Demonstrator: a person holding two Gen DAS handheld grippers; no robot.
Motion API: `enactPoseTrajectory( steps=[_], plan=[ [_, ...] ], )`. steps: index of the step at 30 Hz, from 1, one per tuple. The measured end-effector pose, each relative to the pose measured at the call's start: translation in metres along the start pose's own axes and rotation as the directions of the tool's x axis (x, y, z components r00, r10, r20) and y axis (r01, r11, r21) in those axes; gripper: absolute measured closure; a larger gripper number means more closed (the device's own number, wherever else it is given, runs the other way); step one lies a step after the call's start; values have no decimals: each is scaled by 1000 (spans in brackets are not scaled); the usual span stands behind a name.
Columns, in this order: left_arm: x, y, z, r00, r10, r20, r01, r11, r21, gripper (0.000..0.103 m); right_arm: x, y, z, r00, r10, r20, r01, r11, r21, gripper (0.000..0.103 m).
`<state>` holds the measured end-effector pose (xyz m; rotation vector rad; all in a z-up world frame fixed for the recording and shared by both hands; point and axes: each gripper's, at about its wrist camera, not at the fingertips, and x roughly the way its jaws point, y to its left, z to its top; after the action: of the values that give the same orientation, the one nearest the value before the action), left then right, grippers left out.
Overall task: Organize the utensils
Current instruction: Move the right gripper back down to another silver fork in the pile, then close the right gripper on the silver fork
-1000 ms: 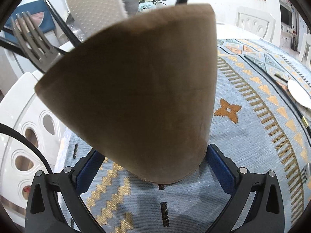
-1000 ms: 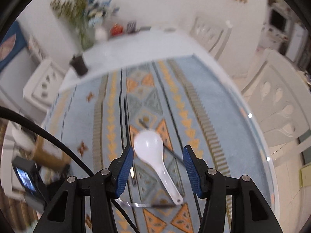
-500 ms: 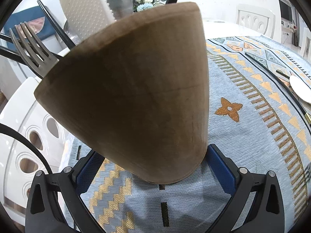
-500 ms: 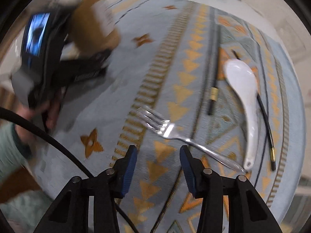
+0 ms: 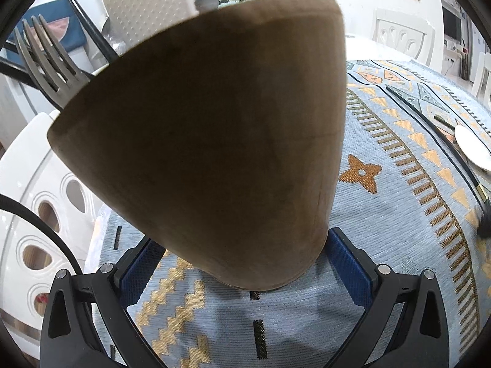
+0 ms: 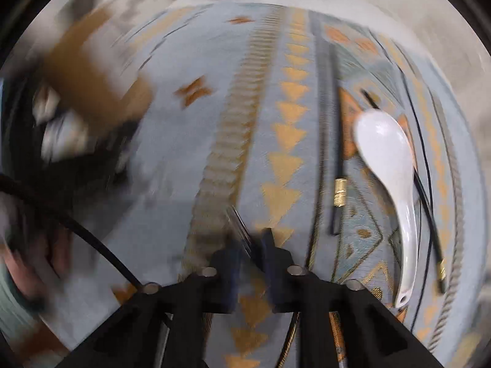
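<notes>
Covering surface, patterned cloth is lying flat, utensils resting on it. Gripping brown holder, left gripper jaws are clamped on its base, tilted, fork and chopsticks already inside. Closing on second fork, right gripper jaws have just been narrowing, nearly together around blurred handle. Lifting straight up seems wise, clearing white spoon and black chopsticks just beside.

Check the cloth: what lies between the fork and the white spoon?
A black chopstick with a gold band lies on the cloth between the fork and the white spoon. The right wrist view shows it.
</notes>
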<state>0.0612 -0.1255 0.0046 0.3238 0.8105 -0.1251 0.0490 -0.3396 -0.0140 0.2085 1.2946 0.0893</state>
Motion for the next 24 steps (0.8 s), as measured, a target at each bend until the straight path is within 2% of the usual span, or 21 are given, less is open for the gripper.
enactPoseTrajectory(
  steps=[3, 6, 10, 12, 14, 20, 24],
  plan=[
    [2, 5, 1, 1000, -20, -4, 20, 1000, -13, 0, -5, -35, 15, 995, 93, 20, -95, 981, 171, 91],
    [2, 12, 1, 999, -39, -9, 39, 999, -26, 0, -3, -60, 20, 992, 122, 23, -124, 956, 266, 91],
    [3, 14, 1, 999, -38, -9, 38, 999, -25, 0, -9, -63, 8, 990, 136, 20, -135, 938, 318, 91],
    [2, 12, 2, 999, -32, -9, 32, 999, -22, 0, -10, -68, 6, 989, 145, 19, -143, 938, 315, 91],
    [1, 16, 3, 1000, -29, -8, 29, 999, -19, 0, -4, -62, 5, 993, 114, -11, -106, 951, 291, 91],
    [2, 17, 4, 1000, -23, -5, 23, 1000, -15, 0, -1, -52, 5, 990, 104, -93, -88, 982, 169, 91],
    [3, 15, 4, 1000, -27, -10, 27, 999, -18, 0, -2, -51, 2, 992, 95, -80, -85, 990, 117, 93]
  ],
)
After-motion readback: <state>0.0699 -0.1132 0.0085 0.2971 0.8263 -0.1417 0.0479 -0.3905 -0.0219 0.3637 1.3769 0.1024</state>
